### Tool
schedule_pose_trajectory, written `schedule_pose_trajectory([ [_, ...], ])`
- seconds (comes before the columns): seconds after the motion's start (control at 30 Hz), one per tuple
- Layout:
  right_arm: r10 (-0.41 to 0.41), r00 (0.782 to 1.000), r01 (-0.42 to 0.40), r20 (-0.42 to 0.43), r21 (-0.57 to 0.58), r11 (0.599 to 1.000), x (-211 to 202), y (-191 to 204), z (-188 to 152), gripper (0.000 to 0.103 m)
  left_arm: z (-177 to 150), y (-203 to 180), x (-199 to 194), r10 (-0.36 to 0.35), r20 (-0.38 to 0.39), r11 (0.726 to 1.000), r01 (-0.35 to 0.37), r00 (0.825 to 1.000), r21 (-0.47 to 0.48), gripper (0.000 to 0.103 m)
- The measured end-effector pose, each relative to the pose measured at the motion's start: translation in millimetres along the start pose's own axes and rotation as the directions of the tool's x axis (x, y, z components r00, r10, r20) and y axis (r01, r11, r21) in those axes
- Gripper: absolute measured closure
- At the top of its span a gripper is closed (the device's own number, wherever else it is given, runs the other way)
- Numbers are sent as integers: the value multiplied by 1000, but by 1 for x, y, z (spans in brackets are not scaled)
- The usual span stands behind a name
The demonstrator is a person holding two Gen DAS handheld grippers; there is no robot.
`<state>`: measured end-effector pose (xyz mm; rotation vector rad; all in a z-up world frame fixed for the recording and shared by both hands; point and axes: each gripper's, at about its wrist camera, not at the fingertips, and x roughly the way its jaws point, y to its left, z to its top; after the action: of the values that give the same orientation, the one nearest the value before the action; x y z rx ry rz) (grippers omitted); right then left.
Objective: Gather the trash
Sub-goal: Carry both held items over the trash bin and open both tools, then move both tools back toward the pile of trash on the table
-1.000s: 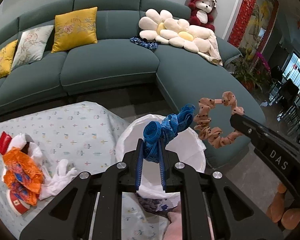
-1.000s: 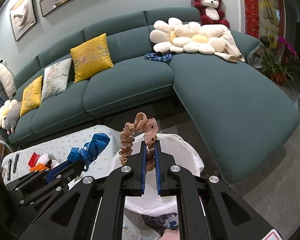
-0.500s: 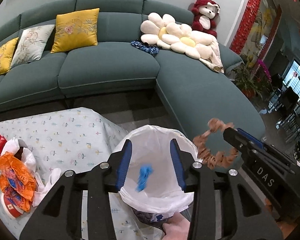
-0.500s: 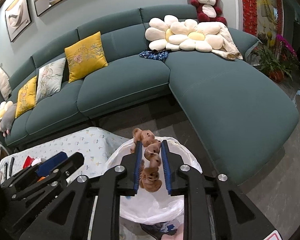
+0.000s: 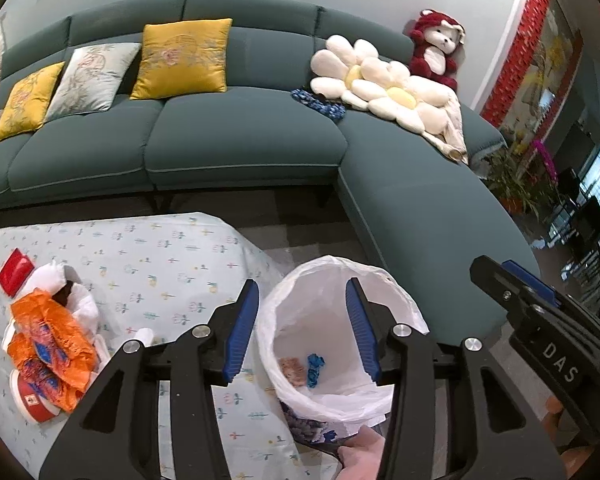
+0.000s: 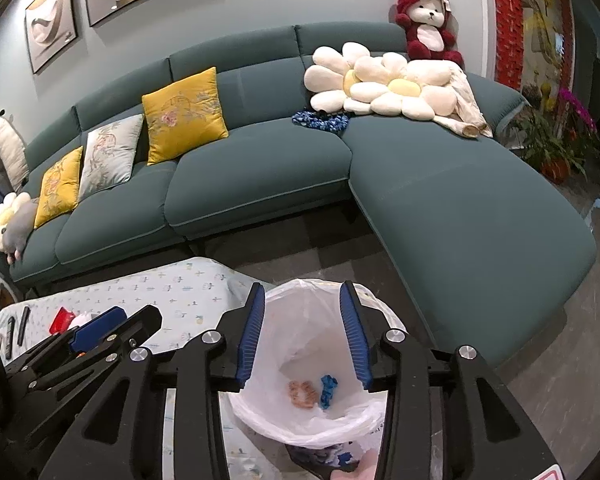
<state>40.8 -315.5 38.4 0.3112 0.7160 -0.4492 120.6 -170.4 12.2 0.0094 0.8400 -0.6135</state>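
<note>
At the table's (image 5: 148,248) left edge, on the flower-print cloth: a red packet (image 5: 15,271), crumpled white bags (image 5: 66,282), orange wrappers (image 5: 50,338) and a red-and-white cup (image 5: 30,396), heaped touching one another. Just off the table's right corner, a bin lined with a white bag (image 5: 332,276), its mouth wide. Above that mouth, the left gripper (image 5: 304,326), jaws apart after just opening, nothing between the blue pads. At the bottom of the liner, side by side and loose: a brown spotted scrunchie (image 6: 301,393) and a blue scrunchie (image 6: 328,389). Further right, also over the bin, the right gripper (image 6: 303,330), jaws likewise apart after just opening, empty. Below the bin, at the frame's bottom edge, part of a hand (image 5: 362,454). Behind, a teal corner sofa (image 6: 260,160) with yellow and grey cushions, a flower cushion (image 6: 380,84) and a red plush bear (image 6: 424,26) at its right end.
</note>
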Motion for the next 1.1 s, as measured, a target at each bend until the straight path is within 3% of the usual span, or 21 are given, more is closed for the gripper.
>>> schedule_pose_trajectory([
  [0.5,49,999,-47,16,-100,994,-22,74,-5,52,-4,74,-46,108,53,989,-102,993,-108,46],
  [1.1,137,990,-142,-36,-207,968,-25,178,-37,48,-42,189,-79,260,13,932,-247,966,-265,39],
])
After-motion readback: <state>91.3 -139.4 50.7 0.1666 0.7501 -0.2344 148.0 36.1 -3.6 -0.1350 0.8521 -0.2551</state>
